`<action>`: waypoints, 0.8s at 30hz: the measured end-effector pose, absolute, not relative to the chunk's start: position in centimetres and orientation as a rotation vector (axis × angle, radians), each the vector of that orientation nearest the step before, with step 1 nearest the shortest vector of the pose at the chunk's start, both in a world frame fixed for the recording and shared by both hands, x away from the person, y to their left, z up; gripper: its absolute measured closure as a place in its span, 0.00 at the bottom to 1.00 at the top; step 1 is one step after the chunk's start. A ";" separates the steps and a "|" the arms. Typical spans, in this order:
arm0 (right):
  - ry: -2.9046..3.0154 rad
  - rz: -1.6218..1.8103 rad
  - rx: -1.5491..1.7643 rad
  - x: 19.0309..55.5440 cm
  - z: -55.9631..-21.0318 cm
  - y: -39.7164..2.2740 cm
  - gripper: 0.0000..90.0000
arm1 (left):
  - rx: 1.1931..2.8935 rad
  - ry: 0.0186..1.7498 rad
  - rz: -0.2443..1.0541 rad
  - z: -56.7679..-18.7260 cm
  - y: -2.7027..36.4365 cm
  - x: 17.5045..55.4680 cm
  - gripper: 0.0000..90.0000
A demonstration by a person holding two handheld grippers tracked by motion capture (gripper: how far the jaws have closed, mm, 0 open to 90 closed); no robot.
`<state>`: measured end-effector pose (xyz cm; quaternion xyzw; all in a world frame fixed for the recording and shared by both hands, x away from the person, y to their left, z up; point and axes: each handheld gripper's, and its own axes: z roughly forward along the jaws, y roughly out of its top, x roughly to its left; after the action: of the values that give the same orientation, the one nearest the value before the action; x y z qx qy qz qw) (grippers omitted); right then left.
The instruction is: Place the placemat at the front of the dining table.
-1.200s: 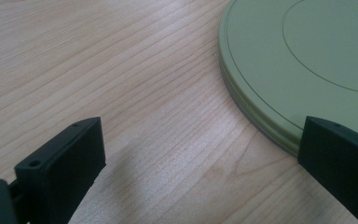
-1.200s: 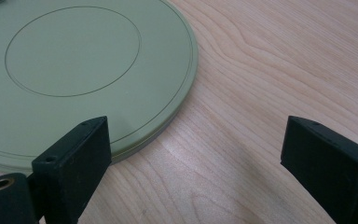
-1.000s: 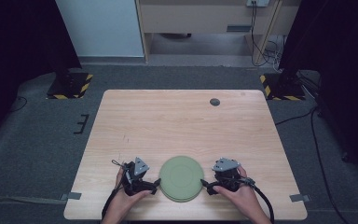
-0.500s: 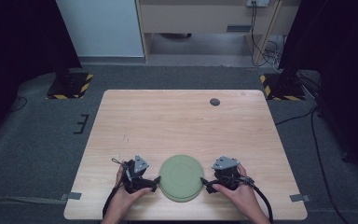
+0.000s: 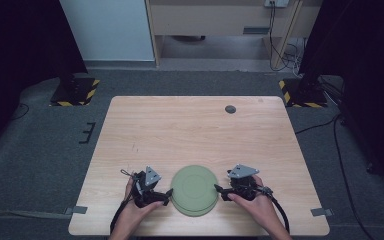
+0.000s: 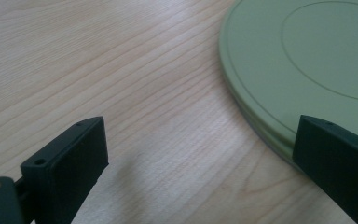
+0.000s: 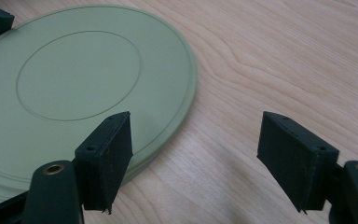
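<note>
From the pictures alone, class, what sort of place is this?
Probably a lab or recording workspace: a bare wooden table on grey carpet, stand bases with hazard stripes beside it, and trailing cables by the back wall.

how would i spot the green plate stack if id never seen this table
Go to the near edge of the wooden table, where two hands hold black grippers. The plates lie flat between them, the only round, pale green thing there; the small dark disc sits far off.
</note>
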<state>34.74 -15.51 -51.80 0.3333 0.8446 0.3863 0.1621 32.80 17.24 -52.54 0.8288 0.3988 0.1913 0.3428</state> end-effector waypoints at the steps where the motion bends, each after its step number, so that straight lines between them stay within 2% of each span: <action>1: 2.410 1.103 0.951 34.7 -51.8 -15.5 0.29 | 2.154 1.037 0.497 -52.5 17.2 32.8 0.02; 16: 2.455 1.099 0.932 34.6 -51.6 -14.4 0.29 | 2.182 0.954 0.416 -52.0 15.9 30.5 0.02; 24: 2.454 1.085 0.925 34.6 -51.9 -14.2 0.29 | 2.187 0.969 0.401 -52.4 15.7 30.7 0.02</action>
<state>34.63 -14.20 -51.87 0.3221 0.8548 0.3779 0.1510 30.75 15.71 -52.44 0.8444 0.3744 0.1550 0.3505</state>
